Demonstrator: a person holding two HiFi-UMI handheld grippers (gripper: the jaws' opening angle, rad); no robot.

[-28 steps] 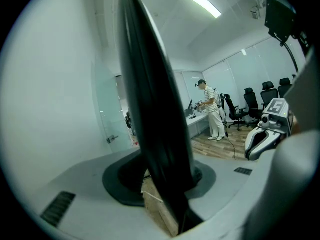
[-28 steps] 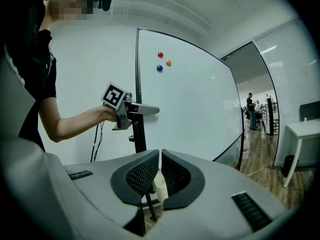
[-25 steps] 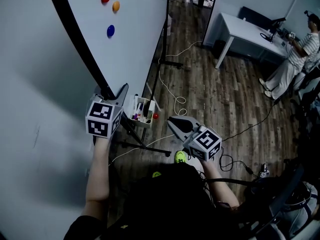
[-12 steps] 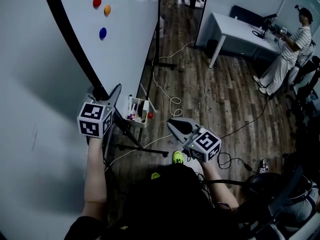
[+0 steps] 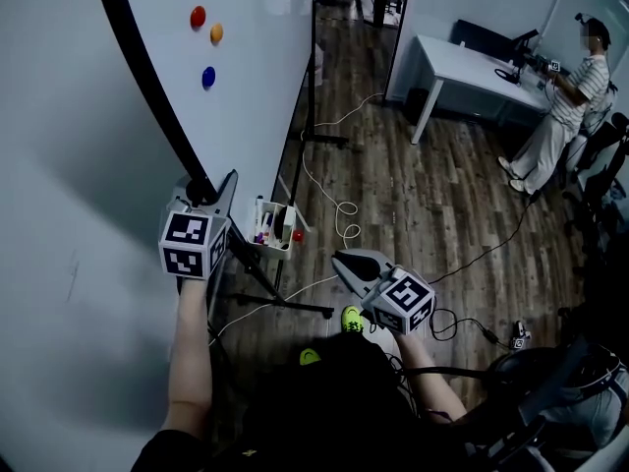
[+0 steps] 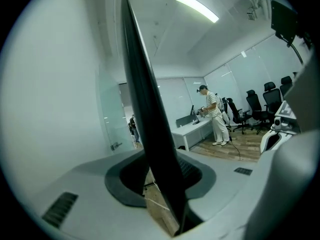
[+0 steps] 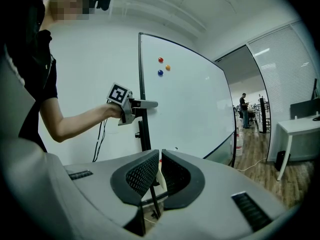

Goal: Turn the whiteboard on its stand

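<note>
Pinching the black frame (image 5: 147, 77) on the near upright edge of the board (image 5: 265, 57) with the left tongs (image 5: 208, 189), jaws only just closing down onto it, a pad on either side in the left gripper view. Stretches away from that grip toward the top of the head view, long axis level and pointing off from the person, white face with three magnets (image 5: 198, 16) turned rightward to the open floor. Rests on a black stand (image 5: 313, 309), feet splayed on the wood just below and right of the grip, a small tray (image 5: 273, 226) of pens just beside the near post. Further right and lower, shows the right tongs (image 5: 339, 257) pressed together on nothing, well apart from the board, tips aimed toward tray and stand. Far right, has a desk (image 5: 472, 62) and a standing person (image 5: 570, 96) well apart from the board. Judged from this, puts only the left hand on the board, at its near end, with the right hand a reach away on the face side; likely calls for levering that gripped edge round, or first carrying the right tongs leftward to the frame.
</note>
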